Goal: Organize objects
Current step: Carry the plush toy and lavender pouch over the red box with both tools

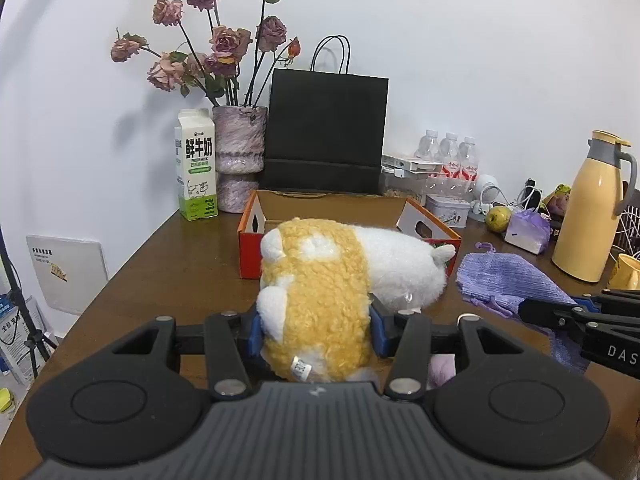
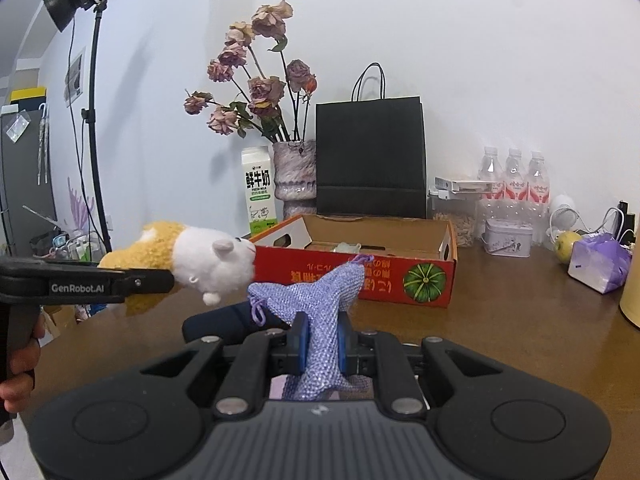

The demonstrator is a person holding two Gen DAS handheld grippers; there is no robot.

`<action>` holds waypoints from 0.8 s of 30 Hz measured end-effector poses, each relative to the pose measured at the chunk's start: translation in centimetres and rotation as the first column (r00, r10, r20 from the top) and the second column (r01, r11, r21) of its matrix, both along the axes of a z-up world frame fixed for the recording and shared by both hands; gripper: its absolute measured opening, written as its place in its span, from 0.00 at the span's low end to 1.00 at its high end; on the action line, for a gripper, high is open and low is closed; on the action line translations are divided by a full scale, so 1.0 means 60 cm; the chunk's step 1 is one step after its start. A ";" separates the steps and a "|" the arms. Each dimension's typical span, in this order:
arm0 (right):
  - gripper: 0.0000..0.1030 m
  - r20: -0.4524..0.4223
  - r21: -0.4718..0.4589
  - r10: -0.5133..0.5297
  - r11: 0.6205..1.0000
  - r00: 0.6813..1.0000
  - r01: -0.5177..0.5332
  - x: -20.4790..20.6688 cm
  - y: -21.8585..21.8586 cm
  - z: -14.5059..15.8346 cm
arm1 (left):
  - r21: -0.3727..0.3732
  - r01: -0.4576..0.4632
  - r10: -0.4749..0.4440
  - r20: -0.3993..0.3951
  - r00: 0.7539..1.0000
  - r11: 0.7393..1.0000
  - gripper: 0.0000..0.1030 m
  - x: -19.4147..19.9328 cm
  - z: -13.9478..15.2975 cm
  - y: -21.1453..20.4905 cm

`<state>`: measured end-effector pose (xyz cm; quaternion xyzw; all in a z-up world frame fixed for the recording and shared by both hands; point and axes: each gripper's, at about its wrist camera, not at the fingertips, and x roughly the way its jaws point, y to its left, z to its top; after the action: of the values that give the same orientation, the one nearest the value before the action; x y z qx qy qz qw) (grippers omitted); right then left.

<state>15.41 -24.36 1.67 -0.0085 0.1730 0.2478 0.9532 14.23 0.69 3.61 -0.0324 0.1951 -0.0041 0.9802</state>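
My left gripper (image 1: 316, 330) is shut on a yellow and white plush toy (image 1: 320, 280) and holds it above the table, just in front of the open red cardboard box (image 1: 250, 256). The plush toy also shows in the right wrist view (image 2: 200, 260), left of the box (image 2: 360, 280). My right gripper (image 2: 322, 344) is shut on a purple knitted cloth (image 2: 316, 300), lifted off the table in front of the box. The cloth also shows in the left wrist view (image 1: 508, 280), with the right gripper's body on it.
Behind the box stand a milk carton (image 1: 196, 164), a vase of dried roses (image 1: 240, 156) and a black paper bag (image 1: 326, 132). To the right are water bottles (image 2: 516, 184), a tin (image 2: 508, 238), a pear (image 2: 566, 246), a purple pack (image 2: 600, 262) and a yellow thermos (image 1: 592, 208).
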 end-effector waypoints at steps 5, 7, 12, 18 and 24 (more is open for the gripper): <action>0.13 0.000 0.001 -0.003 1.000 1.000 0.003 0.034 0.003 0.005 | -0.003 -0.001 0.001 -0.007 1.000 1.000 0.48 0.033 0.003 0.000; 0.13 0.001 0.001 -0.004 1.000 1.000 0.004 0.048 0.004 0.007 | -0.005 -0.002 0.002 -0.008 1.000 1.000 0.48 0.047 0.006 0.001; 0.13 0.000 0.001 -0.009 1.000 1.000 0.009 0.084 0.009 0.014 | -0.010 -0.004 0.004 -0.011 1.000 1.000 0.48 0.083 0.013 0.002; 0.13 -0.004 -0.001 -0.012 1.000 1.000 0.012 0.126 0.016 0.021 | -0.013 -0.005 0.005 -0.008 1.000 1.000 0.48 0.126 0.024 0.006; 0.13 0.001 -0.005 -0.014 1.000 1.000 0.014 0.169 0.023 0.034 | -0.018 -0.011 0.010 -0.005 1.000 1.000 0.48 0.170 0.037 0.011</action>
<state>25.58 -23.00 3.72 -0.0096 0.1733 0.2407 0.9550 24.45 1.36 5.81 -0.0422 0.1972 -0.0007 0.9795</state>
